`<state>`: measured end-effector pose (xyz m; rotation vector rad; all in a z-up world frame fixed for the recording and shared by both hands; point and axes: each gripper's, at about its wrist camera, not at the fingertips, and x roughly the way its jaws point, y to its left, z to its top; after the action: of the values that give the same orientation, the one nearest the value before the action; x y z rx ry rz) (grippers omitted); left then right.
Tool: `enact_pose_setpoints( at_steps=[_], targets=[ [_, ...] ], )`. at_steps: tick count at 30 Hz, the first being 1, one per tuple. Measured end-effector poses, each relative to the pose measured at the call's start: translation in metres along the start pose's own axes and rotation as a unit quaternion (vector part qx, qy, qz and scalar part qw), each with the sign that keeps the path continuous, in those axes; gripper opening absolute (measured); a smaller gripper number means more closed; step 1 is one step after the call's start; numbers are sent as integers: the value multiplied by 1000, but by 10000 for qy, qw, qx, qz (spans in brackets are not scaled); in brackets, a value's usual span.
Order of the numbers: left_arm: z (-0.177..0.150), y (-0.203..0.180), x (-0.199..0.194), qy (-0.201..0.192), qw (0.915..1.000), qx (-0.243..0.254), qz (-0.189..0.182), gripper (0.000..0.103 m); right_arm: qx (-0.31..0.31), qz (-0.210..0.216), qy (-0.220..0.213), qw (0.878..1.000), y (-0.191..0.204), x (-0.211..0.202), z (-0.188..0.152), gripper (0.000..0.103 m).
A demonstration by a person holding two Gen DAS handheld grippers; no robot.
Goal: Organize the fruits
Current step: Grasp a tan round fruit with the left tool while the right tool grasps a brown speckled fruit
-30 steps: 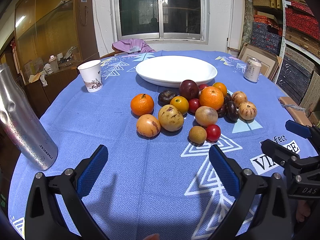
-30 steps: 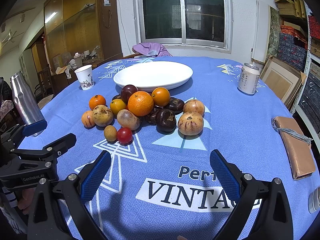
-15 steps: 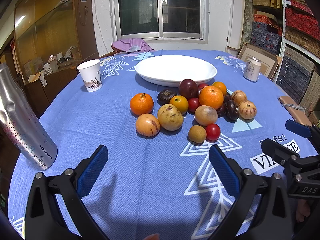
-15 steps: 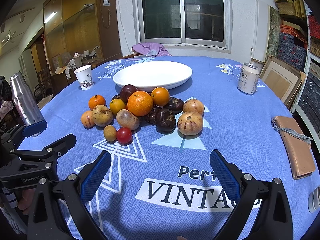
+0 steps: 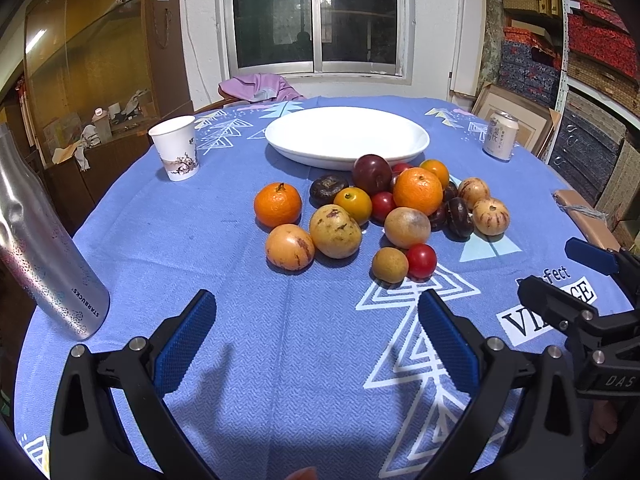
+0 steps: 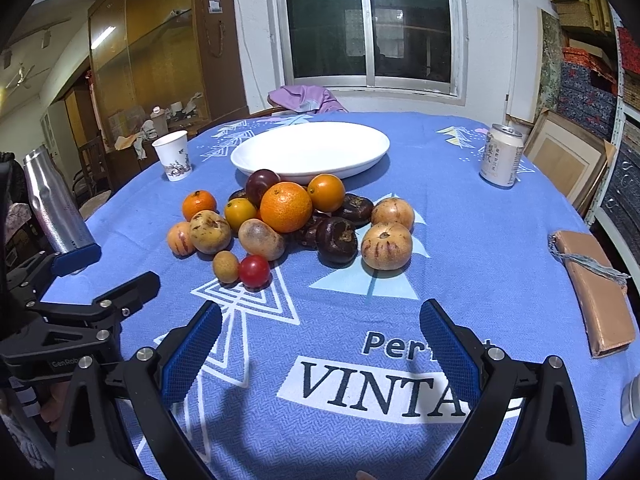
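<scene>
A heap of fruit lies mid-table on the blue cloth: a big orange [image 5: 418, 191] [image 6: 285, 207], a small mandarin [image 5: 277, 204] [image 6: 199, 205], a red tomato [image 5: 421, 260] [image 6: 254, 271], a dark plum [image 5: 371, 168] [image 6: 262, 186], several speckled yellow fruits and dark brown ones. Behind the heap sits an empty white plate [image 5: 346, 136] [image 6: 310, 151]. My left gripper [image 5: 316, 334] hovers open over the cloth, short of the heap, nothing between its blue pads. My right gripper [image 6: 320, 338] is likewise open and empty, nearer the "VINTAGE" print. Each gripper shows at the edge of the other's view.
A steel bottle [image 5: 40, 240] [image 6: 54, 202] stands near the left edge. A paper cup [image 5: 176, 147] [image 6: 173, 155] is at the far left, a drink can [image 5: 499, 135] [image 6: 500, 156] at the far right. A tan pouch [image 6: 596, 284] lies by the right edge.
Both views have drifted very slightly; the fruit, the plate and both grippers' openings look the same.
</scene>
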<state>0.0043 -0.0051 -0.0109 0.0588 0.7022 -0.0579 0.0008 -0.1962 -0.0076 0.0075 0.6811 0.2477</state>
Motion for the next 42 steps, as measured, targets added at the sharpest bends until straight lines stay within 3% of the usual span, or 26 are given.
enact_pose_setpoints(
  at_steps=[2,4,7,10,12,15,18,20,23,28,31,36,39,42],
  targets=[
    [0,0,-1,-2,10000,9,-8,99,29,145,-31,9999,0,1,0,100],
    [0,0,0,4,10000,23,-86,99,117,547,-175,9983,-5,-3,1,100],
    [-1,3,5,185,9962,-81,-844,99,694,1341,-728,9858,-29,-15,0,100],
    [-1,14,16,430,9917,-393,-1144,99,1325,1840,-402,9731,-49,1,-1,100],
    [1,18,24,646,9920,-451,-987,99,1547,1951,-76,9685,-56,12,2,100],
    [9,17,31,786,9953,-110,-556,99,1358,1601,-5,9777,-62,11,14,100],
    [21,19,35,797,9956,209,-441,99,566,964,321,9932,-61,19,29,100],
    [29,23,42,873,9945,309,-497,99,268,602,618,9959,-63,30,36,100],
    [35,29,60,1017,9932,271,-496,99,64,414,785,9960,-65,49,42,100],
    [35,41,89,1261,9900,-54,-633,99,-209,144,619,9978,-63,69,45,100],
    [40,47,102,1304,9899,-173,-524,99,-178,178,736,9970,-66,79,40,100],
    [44,54,112,1243,9894,-143,-737,99,-249,172,747,9967,-66,83,37,99],
    [38,50,117,1212,9917,238,-351,99,-263,225,826,9960,-66,86,36,85],
    [42,53,120,1219,9916,212,-380,99,-141,286,906,9954,-70,90,36,66]
  ],
)
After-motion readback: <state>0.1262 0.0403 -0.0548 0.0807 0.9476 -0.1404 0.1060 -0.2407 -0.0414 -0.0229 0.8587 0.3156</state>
